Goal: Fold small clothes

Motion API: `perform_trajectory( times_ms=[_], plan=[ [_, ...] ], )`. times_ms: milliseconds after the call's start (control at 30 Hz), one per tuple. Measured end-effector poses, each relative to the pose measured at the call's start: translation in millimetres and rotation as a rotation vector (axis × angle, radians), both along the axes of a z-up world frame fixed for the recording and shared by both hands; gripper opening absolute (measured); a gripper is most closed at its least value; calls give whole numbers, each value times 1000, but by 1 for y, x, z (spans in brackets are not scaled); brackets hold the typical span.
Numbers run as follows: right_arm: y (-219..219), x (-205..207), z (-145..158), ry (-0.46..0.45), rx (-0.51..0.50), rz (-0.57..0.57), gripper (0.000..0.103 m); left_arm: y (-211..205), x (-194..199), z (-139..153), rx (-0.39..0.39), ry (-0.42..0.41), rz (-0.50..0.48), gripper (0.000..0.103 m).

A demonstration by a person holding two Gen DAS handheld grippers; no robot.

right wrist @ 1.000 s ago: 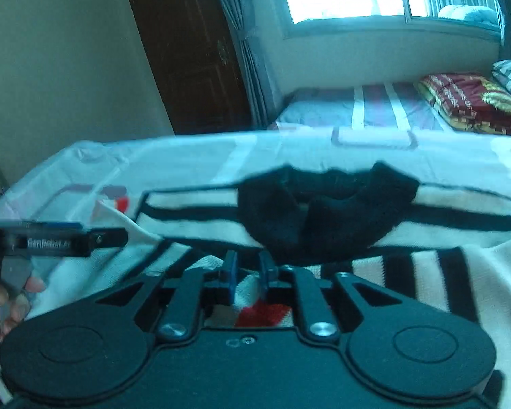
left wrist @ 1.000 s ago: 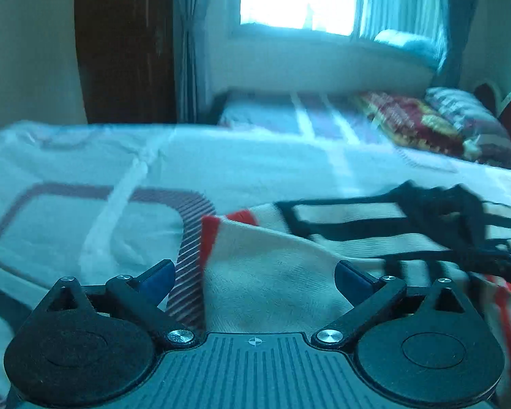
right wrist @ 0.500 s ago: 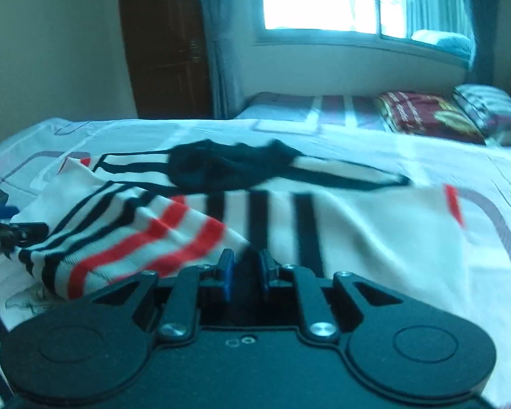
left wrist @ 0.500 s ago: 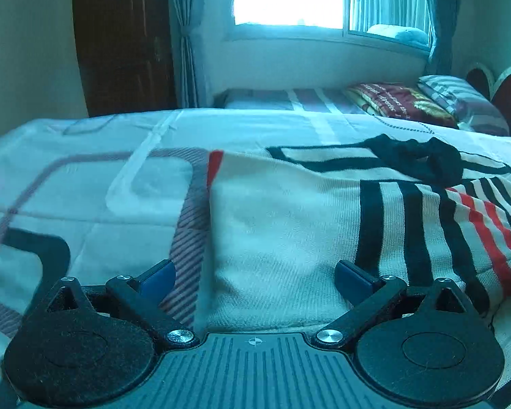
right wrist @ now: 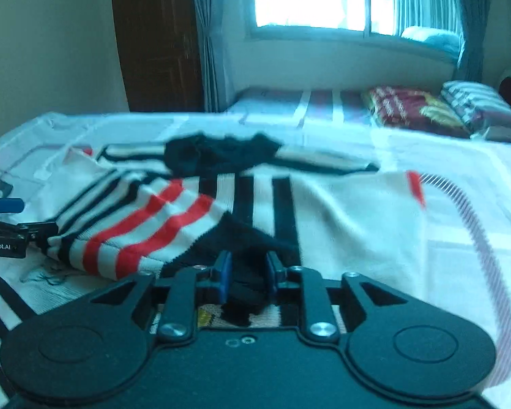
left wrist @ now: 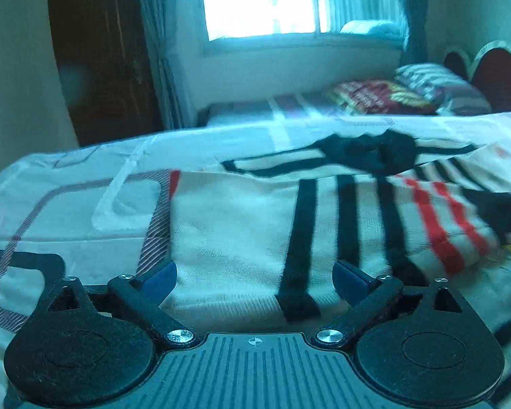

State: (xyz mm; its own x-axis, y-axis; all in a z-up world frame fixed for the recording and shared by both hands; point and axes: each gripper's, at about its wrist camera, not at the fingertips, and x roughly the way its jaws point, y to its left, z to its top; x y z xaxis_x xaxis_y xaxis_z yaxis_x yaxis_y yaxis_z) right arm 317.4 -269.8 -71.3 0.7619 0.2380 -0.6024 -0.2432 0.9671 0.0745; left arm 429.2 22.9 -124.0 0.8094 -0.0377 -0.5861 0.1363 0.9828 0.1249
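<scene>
A small cream knit sweater with black and red stripes and a black collar lies on the bed. My left gripper is open, its blue pads just above the sweater's near edge, holding nothing. In the right wrist view the sweater has a striped sleeve folded across it. My right gripper is nearly shut, with the sleeve's black cuff between its pads. The left gripper shows at the far left edge.
The bedsheet is white with grey and black line patterns. A second bed with a red blanket and a striped pillow stands beyond, under a bright window. A dark wooden door is at the back left.
The right gripper pulled the striped sleeve across the sweater toward me, and its jaws have opened slightly around the cuff. The left gripper stayed open and drew back a little.
</scene>
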Motion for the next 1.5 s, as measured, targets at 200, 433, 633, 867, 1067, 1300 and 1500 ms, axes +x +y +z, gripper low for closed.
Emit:
perform_trajectory(
  times_ms=[200, 433, 633, 867, 1067, 1300, 1500],
  plan=[
    [-48, -62, 7, 52, 115, -91, 39, 31, -65, -5, -14, 72, 0, 97],
    [-88, -151, -3, 158, 239, -189, 40, 69, -145, -13, -142, 179, 10, 80],
    [-99, -212, -10, 225, 293, -261, 40, 88, -196, -11, -248, 221, 7, 80],
    [-92, -270, -16, 285, 378, -230, 40, 90, -238, -16, -357, 239, -21, 61],
    [-82, -290, -21, 313, 469, -211, 41, 99, -257, -20, -528, 286, -28, 61],
    [-88, -296, -37, 346, 675, -233, 41, 128, -263, -46, -872, 358, -25, 61],
    [-98, -277, -49, 356, 800, -250, 37, 128, -245, -61, -980, 356, -33, 61]
  ],
)
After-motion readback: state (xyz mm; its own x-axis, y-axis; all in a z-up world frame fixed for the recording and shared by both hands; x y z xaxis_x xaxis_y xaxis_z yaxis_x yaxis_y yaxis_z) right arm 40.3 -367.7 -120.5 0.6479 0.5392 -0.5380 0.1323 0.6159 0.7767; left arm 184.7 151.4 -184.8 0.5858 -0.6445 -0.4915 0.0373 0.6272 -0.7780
